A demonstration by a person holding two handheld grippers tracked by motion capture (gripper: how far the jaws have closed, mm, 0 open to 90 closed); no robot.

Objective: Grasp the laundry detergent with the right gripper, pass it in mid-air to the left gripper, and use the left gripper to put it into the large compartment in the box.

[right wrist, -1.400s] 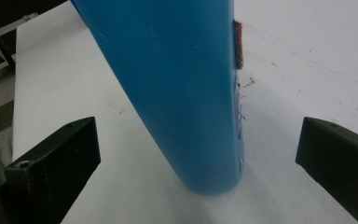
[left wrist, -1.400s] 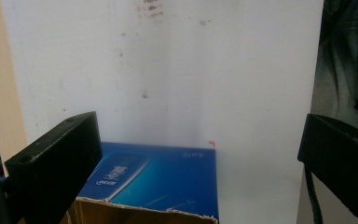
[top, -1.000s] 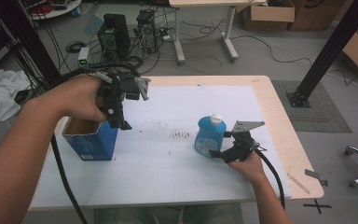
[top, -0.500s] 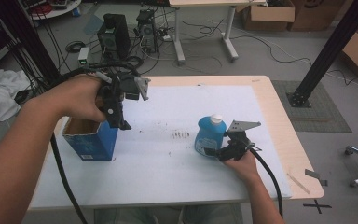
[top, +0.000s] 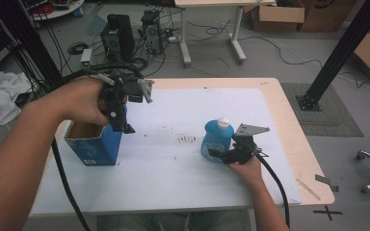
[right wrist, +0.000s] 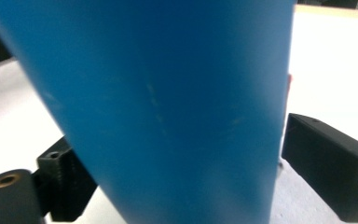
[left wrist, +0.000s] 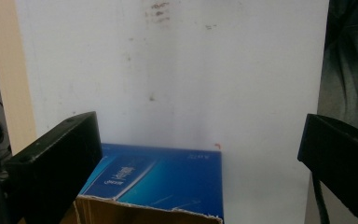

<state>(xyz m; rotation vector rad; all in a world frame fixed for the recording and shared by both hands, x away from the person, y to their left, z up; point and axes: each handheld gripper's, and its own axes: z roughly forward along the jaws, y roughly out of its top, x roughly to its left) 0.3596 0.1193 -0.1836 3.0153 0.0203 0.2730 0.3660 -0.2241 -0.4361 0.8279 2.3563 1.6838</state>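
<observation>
1. Left first: the left gripper (top: pixel 120 103) hangs above the open-topped blue box (top: pixel 94 142), which stands near the left edge of the desk (top: pixel 164 168).
2. In the left gripper view its fingers (left wrist: pixel 56 161) are spread wide with nothing between them; the blue box (left wrist: pixel 161 179) sits low in the gap, torn cardboard rim toward the camera.
3. So that gripper points down over the box's far side and touches nothing, as far as I can tell.
4. Mid-desk: a patch of dark smudges (top: pixel 188 139) lies between the box and the bottle, well apart from both.
5. Right of that, the blue bottle (top: pixel 217 139) with a white cap stands upright, long axis vertical, on the right half of the desk.
6. The right gripper (top: pixel 233 154) is low at the bottle's base, coming in from the person's side and the right.
7. In the right gripper view the blue bottle (right wrist: pixel 168 107) stands between the fingers (right wrist: pixel 326 161); one finger on each flank, a sliver of gap on the right side, so not clenched yet, more a loose bracket.
8. Key relation: the bottle is straight ahead, already inside the right fingers' span; the right hand is far nearer than the left.
9. Judgement: a squeeze across the lower body is likely next; a grip this low could let the bottle tip.
</observation>
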